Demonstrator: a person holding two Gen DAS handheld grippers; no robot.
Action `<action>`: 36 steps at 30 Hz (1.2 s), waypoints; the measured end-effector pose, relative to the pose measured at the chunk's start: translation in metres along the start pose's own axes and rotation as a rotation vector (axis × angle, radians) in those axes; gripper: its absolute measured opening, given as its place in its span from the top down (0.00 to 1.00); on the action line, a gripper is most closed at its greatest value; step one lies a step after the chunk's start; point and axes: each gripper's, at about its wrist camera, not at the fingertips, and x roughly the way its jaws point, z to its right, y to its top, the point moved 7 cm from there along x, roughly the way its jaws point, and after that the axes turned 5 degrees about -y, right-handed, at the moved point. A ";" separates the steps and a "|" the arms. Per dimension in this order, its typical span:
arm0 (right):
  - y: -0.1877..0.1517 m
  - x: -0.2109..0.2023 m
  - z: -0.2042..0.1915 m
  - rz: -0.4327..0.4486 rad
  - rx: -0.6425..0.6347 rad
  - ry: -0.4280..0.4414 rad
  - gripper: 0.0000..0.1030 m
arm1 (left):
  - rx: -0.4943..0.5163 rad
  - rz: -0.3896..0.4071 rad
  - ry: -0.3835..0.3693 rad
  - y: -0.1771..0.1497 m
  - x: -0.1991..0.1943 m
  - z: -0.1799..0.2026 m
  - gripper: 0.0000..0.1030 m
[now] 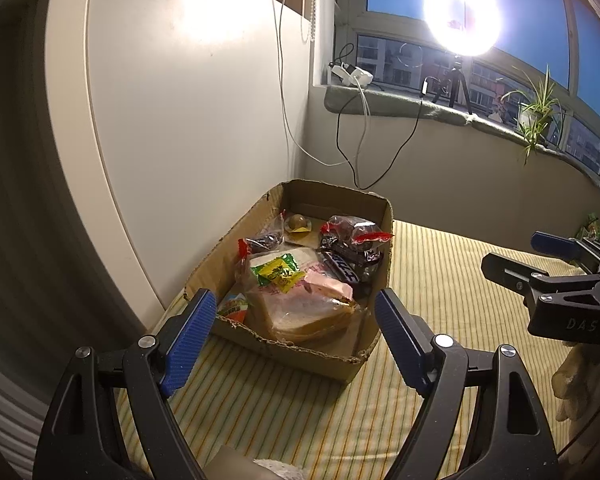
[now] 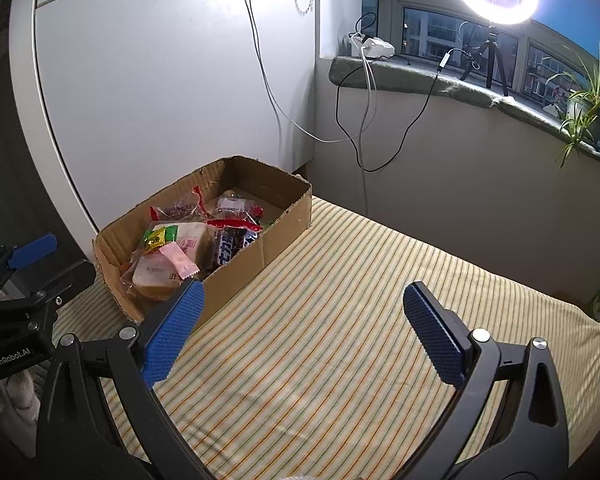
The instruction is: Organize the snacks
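— Brown corrugated cardboard box (image 1: 300,344) with ragged torn edges sits on the yellow-striped cloth surface (image 2: 340,280), against the white cabinet panel (image 2: 160,100). What's inside?

— Snacks in crinkly film: a clear-bagged loaf of sliced bread (image 1: 300,312), a small green-and-yellow sachet (image 1: 278,272) and a pink sachet (image 1: 328,286) on top, a dark chocolate bar wrapper (image 1: 342,270), and red-trimmed clear packets (image 1: 356,234) behind

— How would they handle?

— Light and slippery, I'd judge; the bread squashes easily, so pinch the bag's loose edge. Sachets want taking by a sealed end

— And the jaws?

— Left gripper (image 1: 296,336) hovers before the box, jaws wide apart, empty. Right gripper (image 2: 300,332) is over bare cloth, likewise spread and holding nothing
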 end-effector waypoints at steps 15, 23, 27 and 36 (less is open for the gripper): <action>-0.003 -0.004 0.000 0.002 0.006 0.000 0.01 | 0.008 0.004 -0.003 -0.001 -0.004 0.004 0.21; -0.006 -0.004 0.000 -0.003 0.007 0.005 0.01 | 0.011 0.001 -0.004 -0.002 -0.004 0.006 0.21; -0.007 -0.003 0.000 -0.007 0.008 0.006 0.01 | 0.013 -0.002 -0.005 -0.002 -0.003 0.007 0.21; -0.009 -0.001 0.003 -0.012 0.019 0.007 0.01 | 0.016 -0.006 -0.005 -0.003 -0.001 0.010 0.21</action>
